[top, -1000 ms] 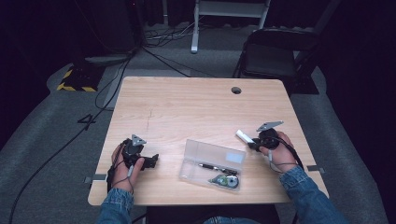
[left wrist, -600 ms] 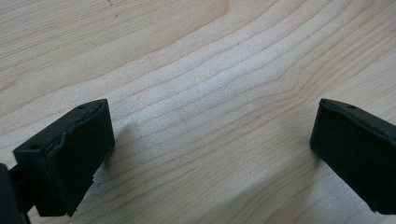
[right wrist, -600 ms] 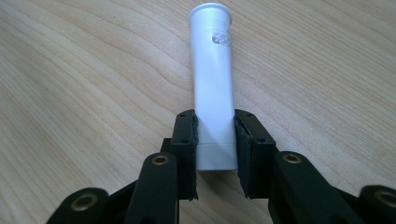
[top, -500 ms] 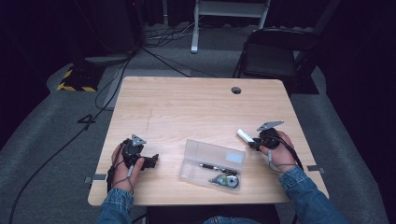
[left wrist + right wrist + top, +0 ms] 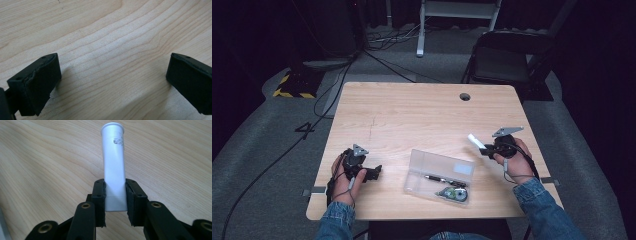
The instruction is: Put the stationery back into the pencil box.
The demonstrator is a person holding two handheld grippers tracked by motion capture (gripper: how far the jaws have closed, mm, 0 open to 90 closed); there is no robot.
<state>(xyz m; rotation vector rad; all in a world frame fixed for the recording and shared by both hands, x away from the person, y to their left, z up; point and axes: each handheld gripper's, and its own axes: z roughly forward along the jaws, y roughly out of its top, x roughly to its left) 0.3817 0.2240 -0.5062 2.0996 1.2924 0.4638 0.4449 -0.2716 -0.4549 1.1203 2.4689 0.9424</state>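
Hands are resting on a wooden table [image 5: 412,115]. Left gripper [image 5: 373,172] is lying with jaws spread wide, holding nothing. Clear case [image 5: 439,175] is sitting between. Right gripper [image 5: 484,149] is clamping a white tube [image 5: 114,165] above the tabletop.

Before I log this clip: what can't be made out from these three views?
- White tube in the right gripper: its small print is blurred in the right gripper view.
- Clear case: holds a pen and a round item, too small in the high view to identify.
- Left gripper: jaws cut off by the frame edge.
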